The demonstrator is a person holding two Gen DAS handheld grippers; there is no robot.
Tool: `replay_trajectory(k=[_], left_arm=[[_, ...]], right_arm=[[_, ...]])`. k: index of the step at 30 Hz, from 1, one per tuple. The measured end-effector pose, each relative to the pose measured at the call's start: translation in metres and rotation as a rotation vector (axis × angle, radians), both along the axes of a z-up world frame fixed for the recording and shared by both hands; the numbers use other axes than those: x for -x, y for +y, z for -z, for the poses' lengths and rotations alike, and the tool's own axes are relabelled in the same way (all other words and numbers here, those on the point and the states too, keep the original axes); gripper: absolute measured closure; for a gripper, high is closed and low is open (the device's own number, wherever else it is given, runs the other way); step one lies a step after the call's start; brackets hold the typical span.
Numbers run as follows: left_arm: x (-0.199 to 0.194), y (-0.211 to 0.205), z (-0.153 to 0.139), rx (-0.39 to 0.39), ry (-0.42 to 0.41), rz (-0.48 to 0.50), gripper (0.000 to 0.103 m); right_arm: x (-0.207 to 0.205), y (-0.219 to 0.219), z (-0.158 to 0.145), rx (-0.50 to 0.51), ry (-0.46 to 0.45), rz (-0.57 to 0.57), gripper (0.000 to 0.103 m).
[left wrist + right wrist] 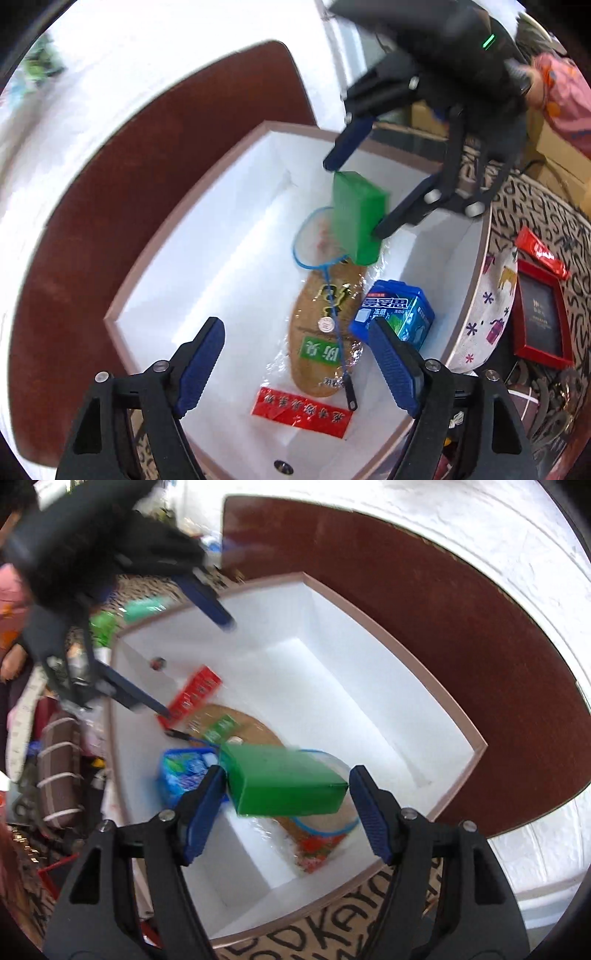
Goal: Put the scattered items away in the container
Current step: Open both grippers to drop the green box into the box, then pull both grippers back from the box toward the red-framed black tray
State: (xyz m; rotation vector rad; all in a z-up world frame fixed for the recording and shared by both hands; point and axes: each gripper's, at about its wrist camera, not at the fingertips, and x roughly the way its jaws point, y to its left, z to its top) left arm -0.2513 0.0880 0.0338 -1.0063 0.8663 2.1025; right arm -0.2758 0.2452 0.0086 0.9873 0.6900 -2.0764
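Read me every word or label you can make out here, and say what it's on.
"曼妥思": blue box.
"防臭": green label on the insole.
"KAY": patterned cloth, part of larger lettering.
Red label: upside down, not readable.
Red frame: print too small.

- Green box [286,784], tilted, in the air over the open white container [369,686].
- Inside the container: blue gum pack [393,314], wrapped insole [328,328], blue-rimmed hand net [314,242].
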Motion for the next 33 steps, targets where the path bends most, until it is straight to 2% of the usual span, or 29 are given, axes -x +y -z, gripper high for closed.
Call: replay_trajectory(k=[5, 8, 11, 14, 16, 20, 22, 26, 29, 33], left_arm=[[-0.024, -0.02, -0.02, -0.047, 0.078, -0.055, 0.021], [-0.028, -0.032, -0.031, -0.105, 0.082, -0.086, 0.02], [-0.041, -0.038, -0.034, -0.17, 0.075, -0.115, 0.02], [-0.05, -0.052, -0.042, -0.247, 0.067, -0.13, 0.02], [-0.052, -0.06, -0.045, -0.3, 0.065, -0.146, 0.02], [-0.048, -0.071, -0.04, -0.397, 0.041, -0.165, 0.02], [-0.048, -0.074, -0.04, -0.425, 0.028, -0.179, 0.02], [-0.055, -0.076, -0.041, -0.473, 0.011, -0.202, 0.019], [-0.064, -0.069, -0.04, -0.456, 0.042, -0.259, 0.019], [-0.082, -0.046, -0.037, -0.346, 0.126, -0.355, 0.019]], right_arm=[[0.026, -0.001, 0.005, 0.007, -0.014, 0.055, 0.033], [0.044, 0.008, 0.014, 0.012, -0.024, 0.082, 0.033], [0.057, 0.009, 0.019, 0.073, -0.049, 0.112, 0.033], [0.058, 0.011, 0.017, 0.1, -0.032, 0.132, 0.032], [0.056, 0.013, 0.013, 0.139, -0.017, 0.146, 0.032], [0.042, 0.031, -0.01, 0.288, -0.01, 0.174, 0.029], [0.031, 0.042, -0.023, 0.359, -0.017, 0.177, 0.027], [0.002, 0.061, -0.049, 0.439, 0.008, 0.191, 0.027], [-0.025, 0.074, -0.063, 0.485, 0.034, 0.208, 0.026], [-0.067, 0.082, -0.077, 0.455, 0.095, 0.229, 0.026]])
